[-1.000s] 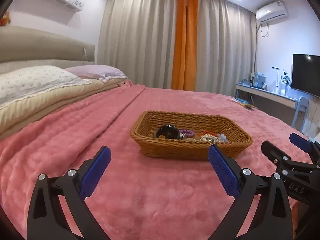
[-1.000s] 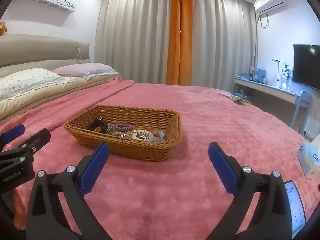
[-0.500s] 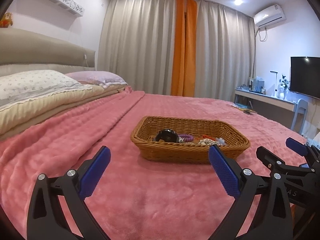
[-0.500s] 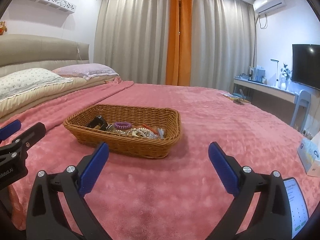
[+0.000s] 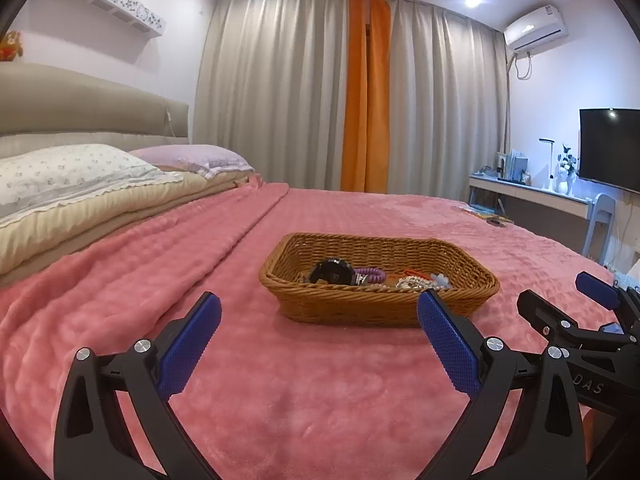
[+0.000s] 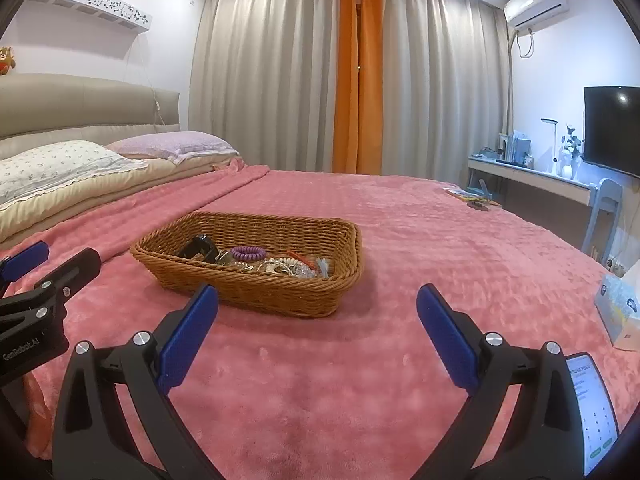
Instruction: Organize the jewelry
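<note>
A brown wicker basket (image 5: 360,308) (image 6: 260,294) sits on the pink bedspread ahead of both grippers. It holds a black watch (image 5: 334,272) (image 6: 197,248), a purple coil hair tie (image 5: 372,274) (image 6: 248,254), and a tangle of pearl and orange jewelry (image 5: 416,282) (image 6: 288,266). My left gripper (image 5: 318,344) is open and empty, short of the basket's near wall. My right gripper (image 6: 316,336) is open and empty, near the basket's right front corner. Each gripper shows at the edge of the other's view.
The pink blanket (image 5: 320,392) covers the whole bed. Pillows (image 5: 72,172) lie at the far left. A phone (image 6: 592,412) and a tissue pack (image 6: 618,312) lie at the right. A desk, chair and TV (image 5: 608,148) stand beyond the bed's right edge.
Both grippers have tilted up and pulled back slightly, so the basket sits lower and a little farther in both views. Both stay open.
</note>
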### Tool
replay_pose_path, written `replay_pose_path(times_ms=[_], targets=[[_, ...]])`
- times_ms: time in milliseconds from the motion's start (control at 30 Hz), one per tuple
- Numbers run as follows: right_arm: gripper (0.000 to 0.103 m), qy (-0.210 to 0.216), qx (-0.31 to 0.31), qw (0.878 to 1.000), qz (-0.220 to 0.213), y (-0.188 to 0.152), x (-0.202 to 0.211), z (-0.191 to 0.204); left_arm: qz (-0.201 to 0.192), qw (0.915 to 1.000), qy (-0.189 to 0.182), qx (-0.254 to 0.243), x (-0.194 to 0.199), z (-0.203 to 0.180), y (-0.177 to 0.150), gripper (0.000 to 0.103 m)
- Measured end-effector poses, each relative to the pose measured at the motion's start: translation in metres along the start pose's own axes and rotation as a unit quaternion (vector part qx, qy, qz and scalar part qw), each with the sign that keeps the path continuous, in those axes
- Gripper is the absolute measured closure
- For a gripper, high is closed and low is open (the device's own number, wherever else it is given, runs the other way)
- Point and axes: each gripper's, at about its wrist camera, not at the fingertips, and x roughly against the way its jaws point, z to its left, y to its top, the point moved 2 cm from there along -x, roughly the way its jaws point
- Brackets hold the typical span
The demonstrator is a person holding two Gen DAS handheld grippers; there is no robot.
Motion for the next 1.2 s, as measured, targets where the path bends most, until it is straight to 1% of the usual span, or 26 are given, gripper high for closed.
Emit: replay_pose_path(times_ms=[233,1200], targets=[[0.008,0.001,-0.01,1.0,0.004,-0.0003,0.0004,-0.0029,-0.003,0.9999,0.005,-0.01,0.0006,-0.0038,-0.0011,0.008],[0.008,-0.003,-0.009,1.0,0.003,-0.0003,0.0021,-0.0012,0.003,0.9999,0.007,-0.008,-0.0014,-0.0024,-0.0027,0.008]])
